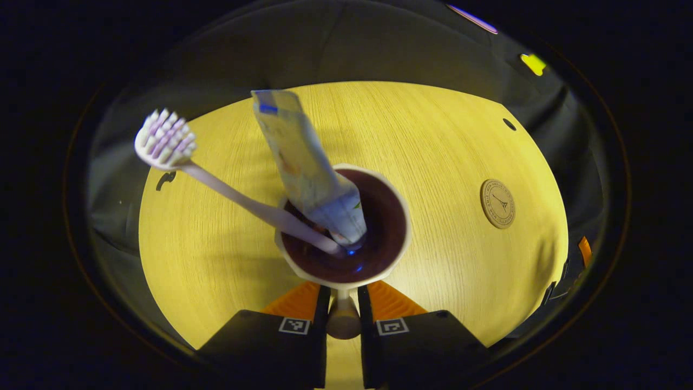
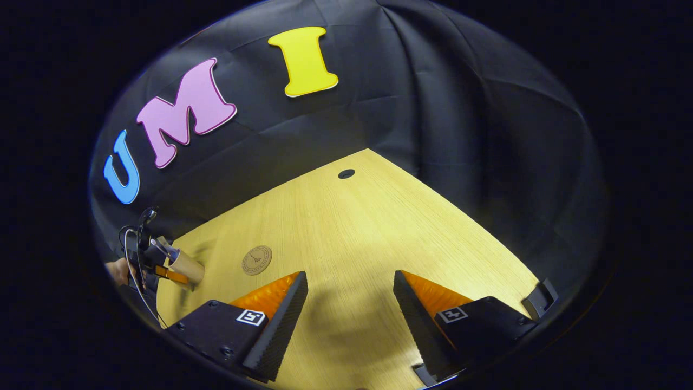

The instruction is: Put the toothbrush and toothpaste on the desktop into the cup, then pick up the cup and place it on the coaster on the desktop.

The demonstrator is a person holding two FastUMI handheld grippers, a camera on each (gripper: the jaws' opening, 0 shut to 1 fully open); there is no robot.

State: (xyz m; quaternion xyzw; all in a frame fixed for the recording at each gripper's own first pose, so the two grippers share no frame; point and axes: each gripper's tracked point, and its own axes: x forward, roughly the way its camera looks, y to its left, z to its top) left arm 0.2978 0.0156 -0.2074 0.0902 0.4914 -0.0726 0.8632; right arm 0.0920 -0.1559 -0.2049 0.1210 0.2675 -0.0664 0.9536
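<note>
in the left gripper view the left tongs (image 1: 343, 309) are clamped on the handle of the cup (image 1: 343, 225), both fingers pressing on the handle from either side just below the cup's near rim. the cup is pale outside and dark brown inside, and we look down into its mouth. the toothbrush (image 1: 216, 187) stands in it handle-down, leaning over the rim toward the left, its white and purple bristled head well outside the cup. the toothpaste tube (image 1: 306, 168) also sits in the cup, cap end down, its flat crimped end tilted up and away. whether the cup rests on the light wood desk (image 1: 444, 135) or is lifted off it, i cannot tell. the round coaster (image 1: 497, 203) lies flat on the desk, apart from the cup on its right.

in the right gripper view the right tongs (image 2: 351, 303) hang apart over bare desk (image 2: 352, 227), holding nothing. the coaster (image 2: 256, 260) lies ahead to the left, and beyond it, near the desk's left edge, a hand (image 2: 116, 271) holds the other gripper with the cup (image 2: 184, 266).
</note>
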